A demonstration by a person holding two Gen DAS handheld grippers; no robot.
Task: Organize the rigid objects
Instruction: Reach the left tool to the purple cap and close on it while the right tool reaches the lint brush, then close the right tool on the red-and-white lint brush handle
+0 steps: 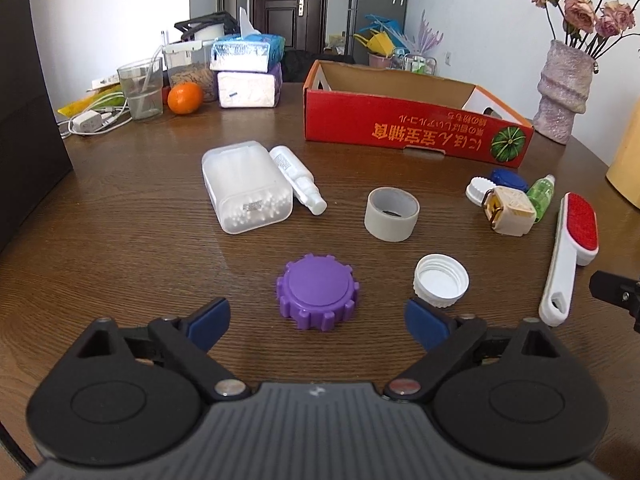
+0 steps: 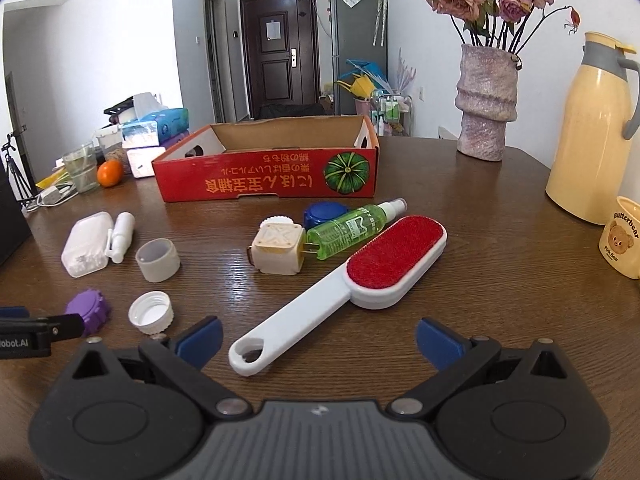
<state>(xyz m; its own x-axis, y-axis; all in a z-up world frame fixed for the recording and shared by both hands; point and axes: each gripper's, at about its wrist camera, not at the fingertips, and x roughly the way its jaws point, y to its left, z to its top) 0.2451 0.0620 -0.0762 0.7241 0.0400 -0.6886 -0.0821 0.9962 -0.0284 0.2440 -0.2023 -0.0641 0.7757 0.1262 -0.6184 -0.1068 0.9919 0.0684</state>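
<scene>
Item: purple notched lid (image 1: 318,292), lying flat on the brown wood-grain bench (image 1: 140,240), just ahead of the left tool (image 1: 318,322) and in line with the gap between its blue pads; no contact. Left tool: jaws spread wide, nothing gripped. Beside the lid, to its right: white screw cap (image 1: 441,280), open side up, close to the tool's right pad. Beyond these: grey tape roll (image 1: 392,213), standing on its edge ring; translucent box of cotton swabs (image 1: 247,186) with a white spray bottle (image 1: 297,178) lying against its right side. Further right, a touching cluster: cream plug-in cube with metal prongs (image 2: 276,251), small ridged white cap (image 2: 278,222), blue cap (image 2: 326,213), green spray bottle (image 2: 354,227) lying on its side. Lint brush (image 2: 340,284), white handle, red pad, lies diagonally; its looped handle end sits between the pads of the right tool (image 2: 318,338), untouched. Right tool: jaws spread wide, nothing held. Behind everything: red cardboard tray (image 2: 268,178), printed with a green pumpkin, interior bare as far as visible. Periphery: textured vase of dried roses (image 2: 486,108), yellow thermos jug (image 2: 592,132), bear mug (image 2: 622,240), orange (image 1: 185,98), tissue packs (image 1: 248,68), glass (image 1: 142,88).
</scene>
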